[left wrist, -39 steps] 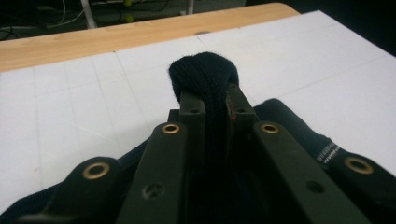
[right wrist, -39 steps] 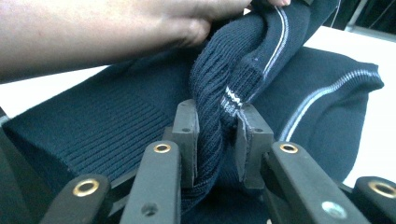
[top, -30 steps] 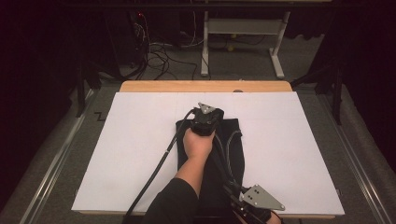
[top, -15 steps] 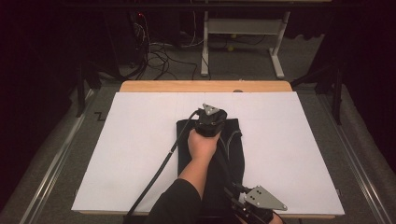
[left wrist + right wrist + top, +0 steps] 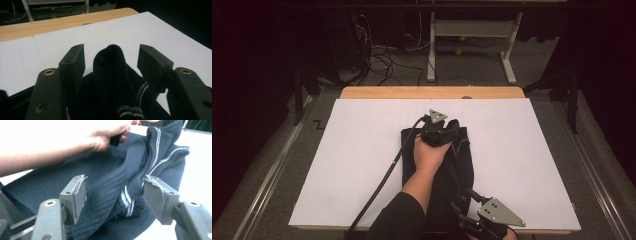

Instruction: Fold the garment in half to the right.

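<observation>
A dark knitted garment (image 5: 439, 170) with thin pale stripes lies folded into a long strip on the white surface (image 5: 352, 165), its long axis running from 6 o'clock, at the person's edge, up to 12 o'clock, a little past the middle of the sheet. The left tongs (image 5: 443, 126) sit at the far, 12 o'clock end of that strip, and the right tongs (image 5: 462, 212) at the near end, toward 5 o'clock.

Both pairs have just been opening. In the left gripper view the left tongs (image 5: 111, 56) stand spread, with a rounded hump of the knit rising between the two black jaws but clear of both, gaps showing on either side. In the right gripper view the right tongs (image 5: 115, 192) are likewise spread; a ridge of striped cloth runs up between the jaws and beyond them toward 1 o'clock, and I cannot see the pads pressing on it (the cloth there is a bit blurred, so I would not swear to a light touch on the left-hand jaw). The person's left hand (image 5: 105, 135) shows farther off in that view, resting over the cloth.

To my eye the fold has been laid down and let go. Whatever comes next turns on that long axis: each hand already stands at its own end of the strip, the left nearer the far end and the right nearer the near end.
</observation>
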The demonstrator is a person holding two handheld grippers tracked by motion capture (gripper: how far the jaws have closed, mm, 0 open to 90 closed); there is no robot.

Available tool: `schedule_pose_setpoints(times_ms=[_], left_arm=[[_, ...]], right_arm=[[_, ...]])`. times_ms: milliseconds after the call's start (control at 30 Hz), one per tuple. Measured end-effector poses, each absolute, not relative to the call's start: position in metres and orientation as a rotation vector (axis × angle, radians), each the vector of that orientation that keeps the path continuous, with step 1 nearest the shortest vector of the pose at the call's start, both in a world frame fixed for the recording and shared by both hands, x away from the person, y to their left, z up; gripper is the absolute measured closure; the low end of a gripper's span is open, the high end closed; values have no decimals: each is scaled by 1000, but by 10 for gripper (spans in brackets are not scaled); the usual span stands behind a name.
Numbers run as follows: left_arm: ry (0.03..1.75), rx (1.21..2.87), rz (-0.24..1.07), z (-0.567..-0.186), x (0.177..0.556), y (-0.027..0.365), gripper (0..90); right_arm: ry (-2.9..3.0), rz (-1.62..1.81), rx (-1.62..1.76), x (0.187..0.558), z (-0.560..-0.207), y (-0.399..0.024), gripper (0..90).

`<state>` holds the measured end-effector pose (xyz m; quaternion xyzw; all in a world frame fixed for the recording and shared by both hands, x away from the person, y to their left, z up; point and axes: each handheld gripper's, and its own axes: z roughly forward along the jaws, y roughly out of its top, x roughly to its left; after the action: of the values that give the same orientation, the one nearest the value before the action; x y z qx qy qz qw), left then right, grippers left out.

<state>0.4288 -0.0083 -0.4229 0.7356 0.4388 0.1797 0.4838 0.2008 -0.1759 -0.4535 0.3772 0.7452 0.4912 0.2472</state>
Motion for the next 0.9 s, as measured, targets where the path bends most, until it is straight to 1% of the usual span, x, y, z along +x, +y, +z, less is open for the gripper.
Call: schedule_pose_setpoints(times_ms=[167,233,333,400,433,500,567,667,767,867,900], left_arm=[[1043,1830,449,-420,424,-6,261],[1028,1818,447,-419,420,-3,241],[1012,1829,430,-420,416,2,178],[1001,1819,432,-420,412,9,172],[1003,1815,428,-420,411,13,144],[1001,1807,418,-421,408,20,137],[1005,1804,413,-423,406,29,121],[1002,1782,408,-424,401,44,119],[994,1773,402,-424,396,60,75],[981,1752,421,-424,387,76,60],[984,1738,424,-425,383,84,27]], right_arm=[[2026,1370,1027,201,-449,-176,289],[2027,1372,1022,202,-448,-176,286],[2030,1372,1021,203,-446,-175,285],[2029,1375,1021,204,-445,-174,285],[2031,1375,1023,206,-444,-174,285],[2033,1377,1031,209,-441,-174,286],[2036,1380,1027,213,-438,-174,299],[2051,1369,1017,222,-434,-173,320],[2056,1344,1012,232,-431,-172,343],[2070,1327,991,247,-428,-171,418],[2076,1313,988,254,-427,-170,446]])
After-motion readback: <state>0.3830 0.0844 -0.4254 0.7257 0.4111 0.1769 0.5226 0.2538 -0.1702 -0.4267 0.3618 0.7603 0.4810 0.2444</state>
